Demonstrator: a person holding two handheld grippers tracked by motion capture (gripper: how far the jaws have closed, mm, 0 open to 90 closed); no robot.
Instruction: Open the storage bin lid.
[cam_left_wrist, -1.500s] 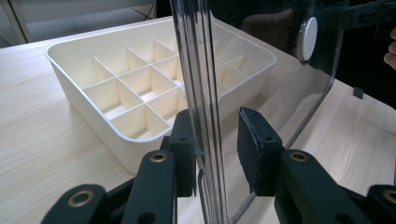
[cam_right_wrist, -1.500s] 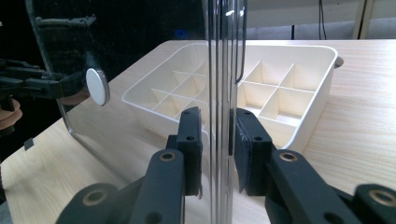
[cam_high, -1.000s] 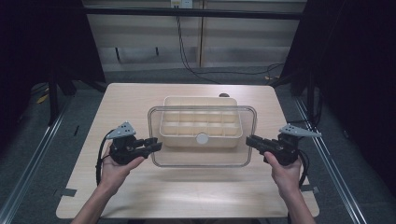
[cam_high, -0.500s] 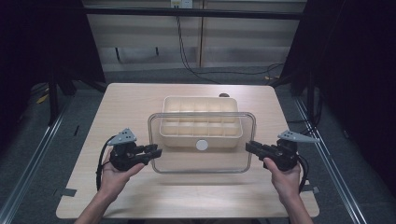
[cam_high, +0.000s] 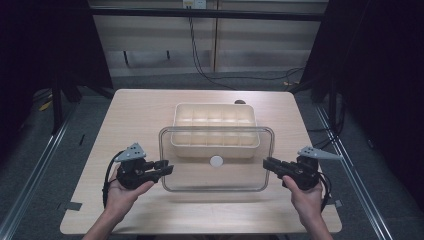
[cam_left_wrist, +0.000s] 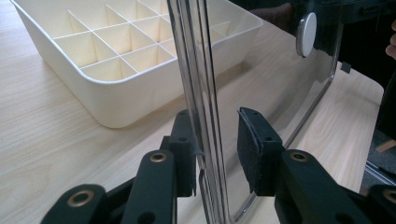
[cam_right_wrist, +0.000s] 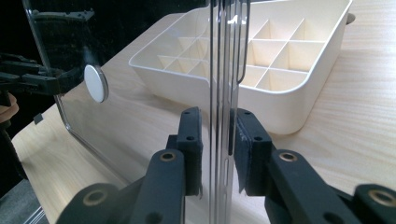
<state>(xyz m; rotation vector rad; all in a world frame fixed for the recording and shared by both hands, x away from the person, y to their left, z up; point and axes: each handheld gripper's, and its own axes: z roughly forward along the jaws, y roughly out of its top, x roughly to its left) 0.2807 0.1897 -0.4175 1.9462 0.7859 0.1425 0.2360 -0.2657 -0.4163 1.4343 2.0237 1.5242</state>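
A clear plastic lid (cam_high: 215, 175) with a white round knob (cam_high: 216, 160) hangs level over the front of the table, and its far edge overlaps the front of a cream divided tray (cam_high: 215, 106). My left gripper (cam_high: 169, 169) is shut on the lid's left edge, and my right gripper (cam_high: 266, 163) is shut on its right edge. In the left gripper view the lid (cam_left_wrist: 196, 70) runs up between the pads of the gripper (cam_left_wrist: 217, 126), with the tray (cam_left_wrist: 116, 93) behind. In the right gripper view the lid (cam_right_wrist: 224, 56) sits between the pads of the gripper (cam_right_wrist: 217, 121), near the tray (cam_right_wrist: 280, 100).
The light wooden table (cam_high: 140, 115) has bare room left, right and in front of the tray. A small dark object (cam_high: 240, 102) lies just behind the tray. Metal rails and dark floor flank the table, and cables run along the back.
Both grippers have carried the lid toward the person, from over the tray to mostly in front of it.
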